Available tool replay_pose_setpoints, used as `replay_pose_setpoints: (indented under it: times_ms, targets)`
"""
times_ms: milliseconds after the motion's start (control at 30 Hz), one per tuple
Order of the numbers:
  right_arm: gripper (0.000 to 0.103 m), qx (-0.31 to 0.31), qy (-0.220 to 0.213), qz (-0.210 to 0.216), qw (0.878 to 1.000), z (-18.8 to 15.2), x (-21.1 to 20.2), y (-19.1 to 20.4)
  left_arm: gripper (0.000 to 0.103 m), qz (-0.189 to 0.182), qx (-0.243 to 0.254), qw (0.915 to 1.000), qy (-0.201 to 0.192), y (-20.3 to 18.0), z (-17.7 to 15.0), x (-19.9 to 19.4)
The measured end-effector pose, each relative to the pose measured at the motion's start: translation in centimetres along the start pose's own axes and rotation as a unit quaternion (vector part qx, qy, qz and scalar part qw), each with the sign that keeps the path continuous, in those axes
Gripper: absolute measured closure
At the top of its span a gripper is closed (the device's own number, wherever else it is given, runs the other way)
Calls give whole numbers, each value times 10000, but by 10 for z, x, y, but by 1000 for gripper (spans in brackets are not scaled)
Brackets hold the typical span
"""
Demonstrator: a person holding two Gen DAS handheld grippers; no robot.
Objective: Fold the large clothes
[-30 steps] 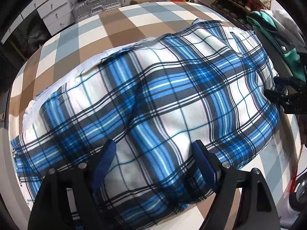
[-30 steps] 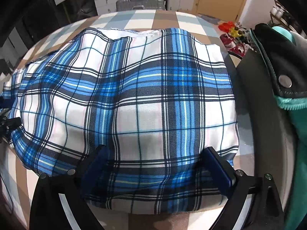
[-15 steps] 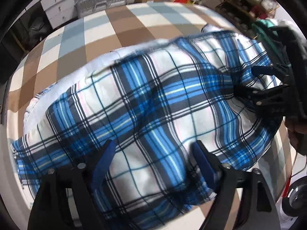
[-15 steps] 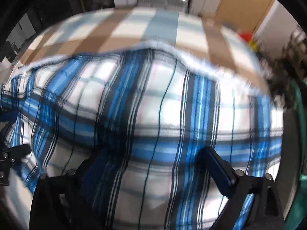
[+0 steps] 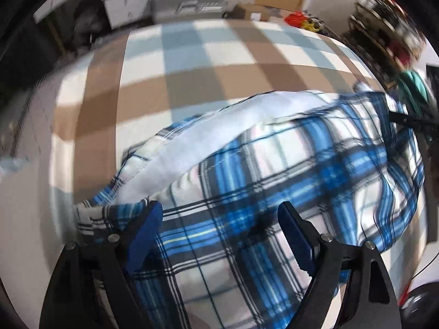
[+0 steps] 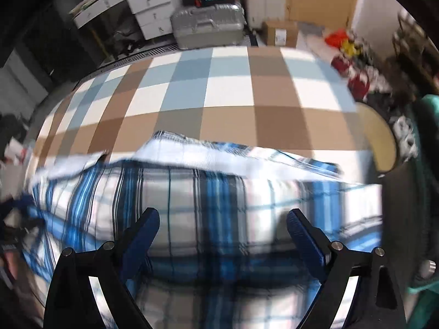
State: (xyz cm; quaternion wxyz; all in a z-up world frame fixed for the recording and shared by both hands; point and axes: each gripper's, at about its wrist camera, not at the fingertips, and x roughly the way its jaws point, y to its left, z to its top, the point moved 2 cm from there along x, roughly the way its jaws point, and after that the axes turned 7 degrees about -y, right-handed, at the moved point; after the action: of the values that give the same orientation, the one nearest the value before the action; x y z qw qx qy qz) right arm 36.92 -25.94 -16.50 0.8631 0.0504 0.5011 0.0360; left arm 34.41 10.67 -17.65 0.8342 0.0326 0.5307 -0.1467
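A blue, white and black plaid garment (image 5: 288,170) lies bunched on the brown, white and pale-blue checked cover (image 5: 208,63). Its white inner side (image 5: 197,148) shows along the far edge. My left gripper (image 5: 221,211) hangs over the garment's near left part, jaws wide, with cloth beneath and between the blue pads (image 5: 145,230), which do not pinch it. In the right wrist view the same garment (image 6: 219,192) fills the lower half. My right gripper (image 6: 223,215) stands over it, its jaws closing a little but still wide, cloth lying between them unpressed. Both views are blurred.
Beyond the far edge of the checked cover (image 6: 219,93) stand a silver suitcase (image 6: 208,24), white drawers (image 6: 148,8) and a cardboard box (image 6: 279,33). A teal and dark garment (image 6: 428,126) hangs at the right beside a round wooden surface (image 6: 381,134). Cluttered shelves (image 5: 384,27) stand far right.
Both grippers have shifted across the garment. Much more checked cover shows beyond it. The garment's far edge lies nearer the fingers, with its white inner side turned up.
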Motion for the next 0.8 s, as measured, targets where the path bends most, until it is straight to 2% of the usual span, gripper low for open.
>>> replay_pose_setpoints:
  times_ms: [67, 100, 133, 267, 333, 367, 467, 533, 567, 633, 700, 800]
  targets:
    - [8, -88, 237, -419, 9988, 0, 11, 13, 20, 130, 46, 9999, -12, 4, -1, 5]
    - [2, -179, 363, -596, 9974, 0, 21, 15, 20, 103, 30, 9999, -38, 4, -3, 4]
    - [0, -302, 358, -774, 9959, 1, 25, 16, 20, 94, 38, 9999, -48, 3, -5, 2]
    - [0, -108, 492, -602, 9969, 4, 29, 5, 20, 18, 71, 9999, -81, 9, -8, -2]
    - [7, -106, 442, -636, 9969, 5, 19, 6, 21, -12, -133, 9999, -39, 13, -8, -12]
    - [18, 2, 324, -498, 9982, 6, 10, 7, 21, 7, -100, 9998, -164, 8, -4, -19]
    - [18, 401, 19, 743, 9964, 0, -27, 29, 21, -304, 144, 9983, -468, -16, 3, -42]
    - [18, 292, 21, 1282, 9913, -5, -40, 57, 21, -568, 223, 9976, -334, -32, 4, -45]
    - [18, 273, 38, 1479, 9886, -7, -43, 70, 21, -530, 243, 9979, -266, -36, 4, -43]
    - [18, 135, 284, 1674, 9854, -13, -38, 102, 21, -165, 340, 9990, -252, -36, -1, -39]
    - [18, -258, 442, 1442, 9882, -17, -22, 133, 21, 27, 265, 9995, -139, -24, -9, -32]
    - [18, -1096, 470, 463, 9918, -29, 7, 163, 21, 200, 50, 9998, 62, 3, -25, -21]
